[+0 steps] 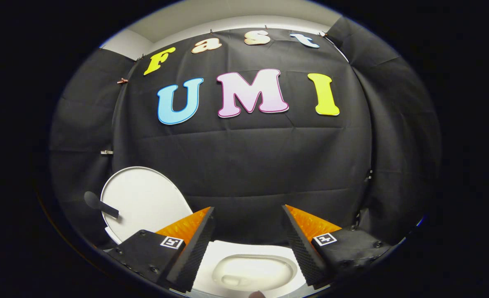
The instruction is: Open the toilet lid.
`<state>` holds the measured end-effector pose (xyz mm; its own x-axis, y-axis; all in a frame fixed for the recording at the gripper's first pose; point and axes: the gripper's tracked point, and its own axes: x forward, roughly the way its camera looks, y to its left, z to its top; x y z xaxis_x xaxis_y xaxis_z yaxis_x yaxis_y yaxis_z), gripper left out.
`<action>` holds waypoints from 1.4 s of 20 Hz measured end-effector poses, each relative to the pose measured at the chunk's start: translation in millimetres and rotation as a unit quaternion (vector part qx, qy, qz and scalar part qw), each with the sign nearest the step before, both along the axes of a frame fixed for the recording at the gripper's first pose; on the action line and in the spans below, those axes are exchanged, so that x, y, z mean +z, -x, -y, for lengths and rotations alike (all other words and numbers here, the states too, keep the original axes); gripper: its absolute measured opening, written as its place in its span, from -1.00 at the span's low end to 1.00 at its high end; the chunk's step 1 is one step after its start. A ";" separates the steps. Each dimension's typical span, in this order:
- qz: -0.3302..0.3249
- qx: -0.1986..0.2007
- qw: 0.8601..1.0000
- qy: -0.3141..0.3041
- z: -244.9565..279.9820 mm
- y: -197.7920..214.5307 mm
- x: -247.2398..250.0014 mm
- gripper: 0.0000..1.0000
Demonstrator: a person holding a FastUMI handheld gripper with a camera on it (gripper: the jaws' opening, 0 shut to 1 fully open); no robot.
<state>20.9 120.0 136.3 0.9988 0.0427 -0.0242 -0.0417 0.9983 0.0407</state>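
Spread fingers [248,244] hover empty above the white toilet bowl [254,271], its lid [145,200] raised upright beyond the left finger.

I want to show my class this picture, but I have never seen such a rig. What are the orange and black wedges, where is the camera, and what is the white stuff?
The camera rides on a hand-held gripper and looks forward along its two fingers, the black ribbed wedges with orange sides. A person carries it; there is no robot arm. The fingers stand apart and hold nothing. Between them, lower down, lies the white toilet bowl, uncovered. The white oval beyond the left-hand finger is the toilet lid, raised, with a dark handle on it. The black cloth behind is the booth's wall.
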 end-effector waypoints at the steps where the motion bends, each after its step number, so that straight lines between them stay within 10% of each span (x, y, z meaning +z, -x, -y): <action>1: -0.001 -0.001 1.000 -0.002 0.3 1.3 -0.5 0.96; 28: 0.001 -0.015 1.000 -0.011 17.6 2.6 0.4 0.95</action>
